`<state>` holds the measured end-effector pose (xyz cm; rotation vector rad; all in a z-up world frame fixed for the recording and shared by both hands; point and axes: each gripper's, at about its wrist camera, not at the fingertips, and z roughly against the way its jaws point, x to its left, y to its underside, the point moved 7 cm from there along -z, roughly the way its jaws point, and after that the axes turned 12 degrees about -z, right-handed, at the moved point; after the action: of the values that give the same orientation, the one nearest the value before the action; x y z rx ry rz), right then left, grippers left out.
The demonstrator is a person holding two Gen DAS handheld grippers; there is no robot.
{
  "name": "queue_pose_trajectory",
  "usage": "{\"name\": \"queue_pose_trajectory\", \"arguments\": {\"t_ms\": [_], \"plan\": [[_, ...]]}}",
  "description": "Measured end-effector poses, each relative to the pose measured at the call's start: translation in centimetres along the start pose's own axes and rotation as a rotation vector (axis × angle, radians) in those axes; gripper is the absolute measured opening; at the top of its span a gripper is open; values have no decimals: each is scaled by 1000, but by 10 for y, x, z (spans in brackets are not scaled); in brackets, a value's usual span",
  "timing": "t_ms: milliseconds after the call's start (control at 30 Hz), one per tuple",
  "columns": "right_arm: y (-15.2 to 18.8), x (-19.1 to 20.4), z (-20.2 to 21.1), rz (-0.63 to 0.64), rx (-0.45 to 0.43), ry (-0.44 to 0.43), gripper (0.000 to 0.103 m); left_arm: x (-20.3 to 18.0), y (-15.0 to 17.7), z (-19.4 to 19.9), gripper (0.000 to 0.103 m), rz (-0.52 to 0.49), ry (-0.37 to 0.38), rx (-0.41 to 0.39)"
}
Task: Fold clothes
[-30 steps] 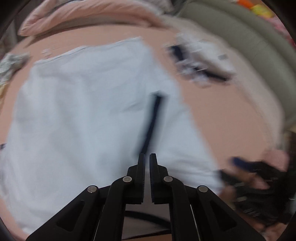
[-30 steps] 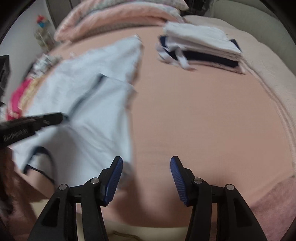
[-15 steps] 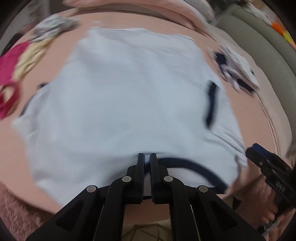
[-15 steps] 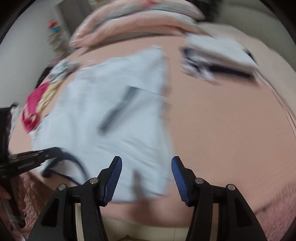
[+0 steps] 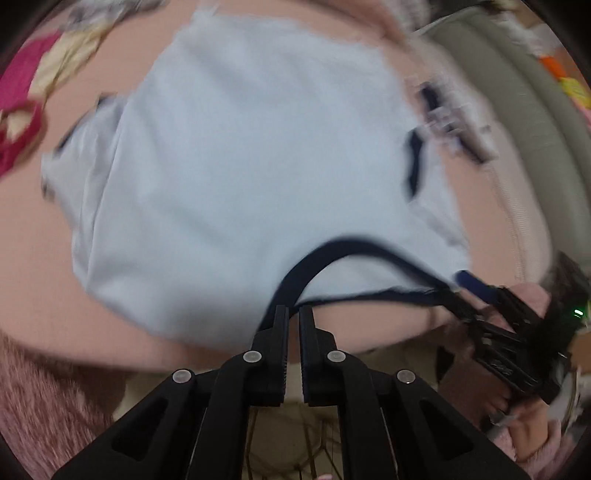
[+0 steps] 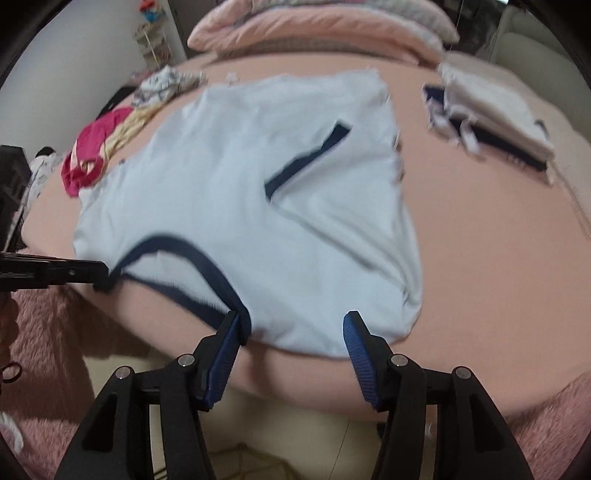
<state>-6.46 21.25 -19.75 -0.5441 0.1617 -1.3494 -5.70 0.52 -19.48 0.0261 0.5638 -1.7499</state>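
Note:
A light blue T-shirt (image 6: 258,177) with a navy neckline (image 6: 177,247) lies spread on the pink bed (image 6: 480,240), its neck toward the front edge. My left gripper (image 5: 291,314) is shut on the left end of the neckline (image 5: 351,247), lifting the trim a little; in the right wrist view this left gripper (image 6: 99,275) comes in from the left. My right gripper (image 6: 291,325) stands open at the neckline's other end. The shirt's shoulder edge lies between its blue pads, which do not press on it. In the left wrist view the right gripper (image 5: 461,288) is at the lower right.
A stack of folded white and navy clothes (image 6: 491,107) sits at the back right. Loose pink and yellow garments (image 6: 92,147) lie at the left. Pillows (image 6: 314,26) line the far end. A fluffy pink blanket (image 6: 48,332) hangs over the bed's front edge.
The shirt now lies flatter and nearer the front edge. My left gripper has gone from over the shirt's body to its neckline. My right gripper has moved left over the shoulder.

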Motion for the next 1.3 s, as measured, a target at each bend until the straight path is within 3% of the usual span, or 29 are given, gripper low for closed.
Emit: {"name": "queue_pose_trajectory", "arguments": {"t_ms": [67,200,300,500,633,733,767,833,867,900,1000,1033,1100,1200,1267,1300], "plan": [[-7,4,0,19,-45,2,56,-3,-11,-5,4,-25,-5,-22],[-26,21,-7,49,-60,-43,56,9,-15,-37,4,27,-74,115],[-3,13,-43,97,68,99,57,21,1,-34,4,61,-65,141],[0,-16,-26,73,49,165,60,36,24,-10,8,103,-89,159],[0,-12,-10,23,37,72,60,34,37,6,8,81,-112,142],[-1,9,5,49,6,-59,60,23,23,11,8,60,-78,54],[-3,14,9,58,-21,-64,60,20,17,9,8,58,-81,32],[-10,14,12,61,-77,-24,60,18,6,1,8,57,-94,0],[-12,11,11,59,-95,18,60,18,9,-6,8,65,-108,36],[-12,5,8,65,-101,80,60,19,21,-23,8,77,-131,145],[7,-11,-16,145,21,227,60,7,30,-20,8,11,-127,185],[10,-15,-15,120,35,217,60,7,31,-13,8,16,-108,173],[3,-13,-2,56,4,130,60,22,24,10,8,98,-77,50],[-22,-9,10,-85,-31,19,60,77,17,33,12,361,-93,-118],[-41,13,4,-79,0,-73,60,110,17,36,27,517,-79,-193],[-48,31,3,-49,7,-72,60,120,15,34,30,545,-54,-220]]}}
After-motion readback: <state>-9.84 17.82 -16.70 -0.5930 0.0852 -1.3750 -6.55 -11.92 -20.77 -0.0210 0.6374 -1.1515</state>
